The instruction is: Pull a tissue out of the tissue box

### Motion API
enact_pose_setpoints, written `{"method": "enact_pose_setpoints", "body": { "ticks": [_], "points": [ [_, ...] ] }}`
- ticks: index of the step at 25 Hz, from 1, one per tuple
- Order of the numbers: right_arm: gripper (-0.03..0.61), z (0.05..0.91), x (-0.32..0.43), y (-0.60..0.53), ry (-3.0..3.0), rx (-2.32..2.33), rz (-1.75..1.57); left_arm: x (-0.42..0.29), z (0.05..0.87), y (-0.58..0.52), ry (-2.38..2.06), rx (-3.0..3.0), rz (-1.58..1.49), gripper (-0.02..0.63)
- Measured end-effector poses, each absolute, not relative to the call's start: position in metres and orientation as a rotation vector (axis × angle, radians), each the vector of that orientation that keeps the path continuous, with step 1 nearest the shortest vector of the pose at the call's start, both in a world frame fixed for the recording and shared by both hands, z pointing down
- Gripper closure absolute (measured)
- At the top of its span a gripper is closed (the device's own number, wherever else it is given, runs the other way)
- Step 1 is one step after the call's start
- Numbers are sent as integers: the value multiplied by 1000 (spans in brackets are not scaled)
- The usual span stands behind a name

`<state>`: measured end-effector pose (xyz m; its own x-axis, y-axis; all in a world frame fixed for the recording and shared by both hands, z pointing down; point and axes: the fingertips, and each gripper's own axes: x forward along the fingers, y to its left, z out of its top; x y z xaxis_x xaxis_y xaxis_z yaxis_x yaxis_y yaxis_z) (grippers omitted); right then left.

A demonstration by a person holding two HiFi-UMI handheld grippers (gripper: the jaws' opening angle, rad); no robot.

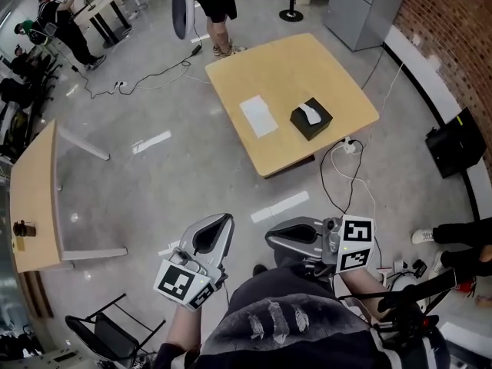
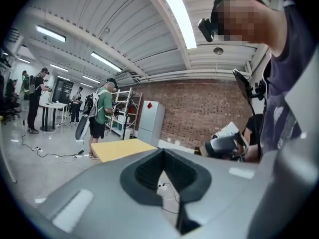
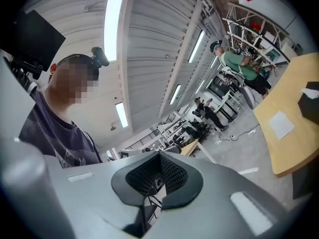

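A black tissue box (image 1: pixel 310 119) stands on the square yellow table (image 1: pixel 338 75), with a white tissue (image 1: pixel 309 112) poking from its top. A flat white sheet (image 1: pixel 258 115) lies left of it. Both grippers are held close to my body, far from the table. The left gripper (image 1: pixel 224 220) is shut and empty, as is the right gripper (image 1: pixel 270 239). In the left gripper view the shut left gripper (image 2: pixel 162 152) faces the table (image 2: pixel 122 148). The right gripper view shows the shut right gripper (image 3: pixel 159 156), with the box (image 3: pixel 311 99) at the far right edge.
A person (image 1: pixel 216 6) stands at the table's far side. Cables and a power strip (image 1: pixel 350 146) lie on the floor by the near right corner. A second wooden table (image 1: pixel 34 198) is at left, a chair (image 1: pixel 108 333) lower left, a black bag (image 1: pixel 455 141) right.
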<state>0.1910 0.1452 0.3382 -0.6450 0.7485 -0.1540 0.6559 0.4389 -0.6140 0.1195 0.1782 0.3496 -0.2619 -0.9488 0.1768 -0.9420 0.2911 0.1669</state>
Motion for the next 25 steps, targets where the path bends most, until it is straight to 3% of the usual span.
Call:
{"method": "enact_pose_setpoints", "body": {
  "ticks": [25],
  "points": [
    [578, 342, 105, 16, -2568, -1207, 1034, 25, 338, 46, -2275, 1795, 141, 612]
  ]
}}
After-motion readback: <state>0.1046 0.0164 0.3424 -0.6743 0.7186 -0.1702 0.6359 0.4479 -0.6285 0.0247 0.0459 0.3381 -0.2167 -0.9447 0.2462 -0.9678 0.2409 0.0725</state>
